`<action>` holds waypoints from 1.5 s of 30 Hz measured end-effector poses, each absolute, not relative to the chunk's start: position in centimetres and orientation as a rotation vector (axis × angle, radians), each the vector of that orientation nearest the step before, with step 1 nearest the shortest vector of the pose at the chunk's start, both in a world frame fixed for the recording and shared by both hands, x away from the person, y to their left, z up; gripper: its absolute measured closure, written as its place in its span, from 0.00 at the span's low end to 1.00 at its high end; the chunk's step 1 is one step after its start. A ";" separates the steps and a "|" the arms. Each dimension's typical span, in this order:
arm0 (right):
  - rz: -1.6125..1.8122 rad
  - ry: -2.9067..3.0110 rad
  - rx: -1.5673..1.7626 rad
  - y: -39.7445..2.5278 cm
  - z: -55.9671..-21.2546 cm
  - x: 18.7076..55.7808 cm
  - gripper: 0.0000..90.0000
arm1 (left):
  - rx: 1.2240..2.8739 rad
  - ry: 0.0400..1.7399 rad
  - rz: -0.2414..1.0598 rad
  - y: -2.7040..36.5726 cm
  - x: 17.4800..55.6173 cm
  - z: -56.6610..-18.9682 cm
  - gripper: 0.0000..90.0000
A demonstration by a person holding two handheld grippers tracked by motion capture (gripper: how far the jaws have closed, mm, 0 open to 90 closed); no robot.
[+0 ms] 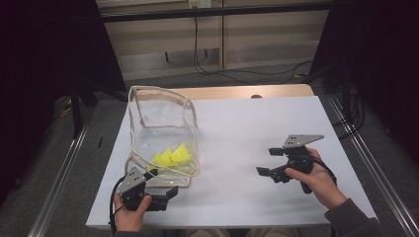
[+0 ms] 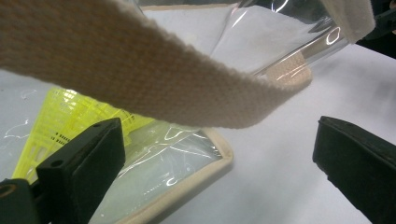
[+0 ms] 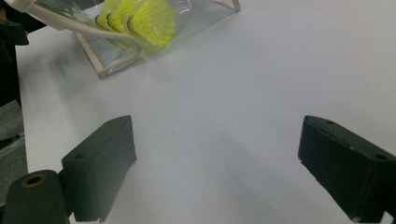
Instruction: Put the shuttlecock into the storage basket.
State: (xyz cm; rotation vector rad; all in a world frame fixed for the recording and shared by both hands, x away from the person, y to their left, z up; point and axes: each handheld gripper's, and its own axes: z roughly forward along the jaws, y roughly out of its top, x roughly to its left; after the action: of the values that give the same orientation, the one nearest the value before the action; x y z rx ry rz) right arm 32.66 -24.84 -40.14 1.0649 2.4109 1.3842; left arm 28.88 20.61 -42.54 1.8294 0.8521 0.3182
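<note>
Here the left gripper [image 2: 212, 154] has its jaws spread wide, with nothing between them but a slack run of the bag's beige strap [image 2: 154, 79] crossing just above the gap. The left jaw sits against the near corner of the clear bag [image 1: 163, 133], and the yellow shuttlecocks [image 1: 173, 157] lie inside it, low against the front wall. The bag stands on the white desk [image 1: 257, 128], toward the person's left, its mouth open and its top rim sagging.

The right gripper [image 1: 271, 162] is well apart from the bag, out over bare desk to its right, jaws also wide and empty.

The main risk, as I judge it, is closing on the wrong thing. If the left jaws shut now they may catch only the loose strap, or a fold of thin film, and a pull would then tip or drag the bag rather than hold it steady. The bag is light and soft, so any nudge from the left jaw could collapse the mouth or slide it across the smooth desk. The shuttlecocks could roll toward the opening if the bag tilts forward. With the right gripper so far from the bag, nothing braces its other side.
</note>
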 end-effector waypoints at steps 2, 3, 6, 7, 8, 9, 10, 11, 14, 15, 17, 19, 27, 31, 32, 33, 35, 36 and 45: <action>1.370 2.412 1.058 -25.1 -40.3 32.5 0.12 | 1.832 0.851 0.318 20.6 28.9 -42.5 0.03; 1.368 2.411 1.061 -25.1 -40.3 32.4 0.12 | 1.830 0.854 0.320 20.6 28.9 -42.5 0.03; 1.362 2.406 1.062 -25.4 -40.5 32.2 0.12 | 1.831 0.855 0.320 20.6 28.9 -42.5 0.03; 1.358 2.403 1.061 -25.5 -40.5 32.2 0.12 | 1.830 0.854 0.319 20.6 28.9 -42.5 0.03; 1.361 2.403 1.063 -25.6 -40.5 32.1 0.11 | 1.831 0.852 0.319 20.6 28.9 -42.5 0.03; 1.365 2.400 1.065 -25.7 -40.6 32.1 0.11 | 1.831 0.855 0.321 20.6 28.9 -42.5 0.03; 1.366 2.394 1.066 -25.8 -40.6 32.0 0.11 | 1.828 0.856 0.319 20.6 28.9 -42.6 0.03; 1.363 2.390 1.069 -26.0 -40.7 32.0 0.11 | 1.831 0.855 0.320 20.6 28.9 -42.6 0.03; 1.369 2.386 1.082 -26.3 -40.9 31.8 0.11 | 1.834 0.854 0.321 20.6 28.9 -42.6 0.03; 1.368 2.382 1.083 -26.3 -41.0 31.8 0.11 | 1.834 0.854 0.321 20.6 28.9 -42.6 0.03; 1.357 2.379 1.084 -26.5 -41.2 31.6 0.11 | 1.834 0.854 0.321 20.6 28.9 -42.6 0.03; 1.359 2.373 1.089 -26.7 -41.3 31.5 0.11 | 1.833 0.855 0.318 20.6 28.9 -42.6 0.03; 1.339 2.355 1.088 -27.4 -41.7 31.0 0.11 | 1.834 0.854 0.319 20.6 28.9 -42.6 0.03; 1.311 2.361 1.085 -27.7 -42.0 30.8 0.11 | 1.835 0.853 0.319 20.6 28.9 -42.6 0.03; 1.310 2.360 1.089 -27.7 -42.1 30.8 0.11 | 1.834 0.855 0.318 20.5 28.9 -42.6 0.03; 1.314 2.358 1.088 -27.8 -42.2 30.7 0.11 | 1.833 0.855 0.318 20.5 28.9 -42.6 0.03; 1.316 2.355 1.093 -28.0 -42.3 30.6 0.11 | 1.835 0.855 0.318 20.6 28.9 -42.6 0.03; 1.315 2.351 1.095 -28.0 -42.3 30.6 0.11 | 1.835 0.855 0.318 20.6 28.9 -42.6 0.03; 1.333 2.332 1.118 -28.7 -42.9 30.1 0.11 | 1.834 0.856 0.318 20.5 28.9 -42.6 0.03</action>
State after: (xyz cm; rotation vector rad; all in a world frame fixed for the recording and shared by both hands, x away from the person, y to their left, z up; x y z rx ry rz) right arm 30.12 -28.72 -42.90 1.1183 2.3320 1.3327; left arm 28.92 20.53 -42.63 1.8336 0.8565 0.3179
